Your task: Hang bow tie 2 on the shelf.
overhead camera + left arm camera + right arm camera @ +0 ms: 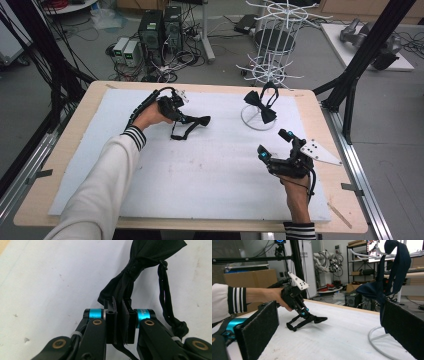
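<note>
Left gripper (186,118): jaws clamped on one wing of a black bow tie (196,121), fabric pinched flat between the pads; the rest of the tie and its strap (165,300) trail ahead of the jaw tips onto the white mat (210,165). Right gripper (274,145): jaws spread wide, nothing between them, resting low over the mat. Ahead of it, beyond its jaws, a second bow tie (261,106) hangs on a white wire stand (252,122).
</note>
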A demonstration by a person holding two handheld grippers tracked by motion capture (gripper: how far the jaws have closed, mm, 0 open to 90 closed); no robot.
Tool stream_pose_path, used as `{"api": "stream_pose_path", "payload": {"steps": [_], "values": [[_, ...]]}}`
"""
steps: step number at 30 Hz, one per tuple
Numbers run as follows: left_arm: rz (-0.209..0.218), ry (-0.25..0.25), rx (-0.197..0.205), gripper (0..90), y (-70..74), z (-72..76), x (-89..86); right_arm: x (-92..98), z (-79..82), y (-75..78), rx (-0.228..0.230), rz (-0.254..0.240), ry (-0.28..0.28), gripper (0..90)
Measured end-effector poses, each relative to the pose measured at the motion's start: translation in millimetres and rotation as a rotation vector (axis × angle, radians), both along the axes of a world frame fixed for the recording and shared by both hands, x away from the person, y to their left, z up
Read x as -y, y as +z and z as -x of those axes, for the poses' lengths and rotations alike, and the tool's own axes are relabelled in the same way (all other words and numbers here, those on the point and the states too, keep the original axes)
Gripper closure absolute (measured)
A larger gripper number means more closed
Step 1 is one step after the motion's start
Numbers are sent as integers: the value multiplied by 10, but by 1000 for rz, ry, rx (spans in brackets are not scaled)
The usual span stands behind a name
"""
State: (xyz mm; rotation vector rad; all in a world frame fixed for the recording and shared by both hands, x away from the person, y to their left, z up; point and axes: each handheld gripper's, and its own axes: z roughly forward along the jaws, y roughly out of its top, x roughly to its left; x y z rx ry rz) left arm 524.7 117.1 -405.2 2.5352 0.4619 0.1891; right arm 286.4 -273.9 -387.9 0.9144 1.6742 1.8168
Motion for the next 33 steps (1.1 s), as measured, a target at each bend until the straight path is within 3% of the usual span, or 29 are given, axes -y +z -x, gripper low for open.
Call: {"api": "stream_pose_path", "payload": {"steps": [6,9,16,27,29,33], "values": [[10,-4,9,839,64,51,21,-24,-24,-19,-21,18,33,7],[46,1,24,839,103,97,-5,-54,-33,-30,-40,22,77,7],[113,26,42,839,181,219,-151,-126,-53,-4,-44,52,111,8],[174,-11,114,839,412,503,-174,-235,-100,124,-65,62,154,9],[210,-6,122,838,474,558,-177,-263,-114,149,-74,62,163,9],[235,-10,140,839,553,671,-184,-310,-140,194,-79,69,176,9]]}}
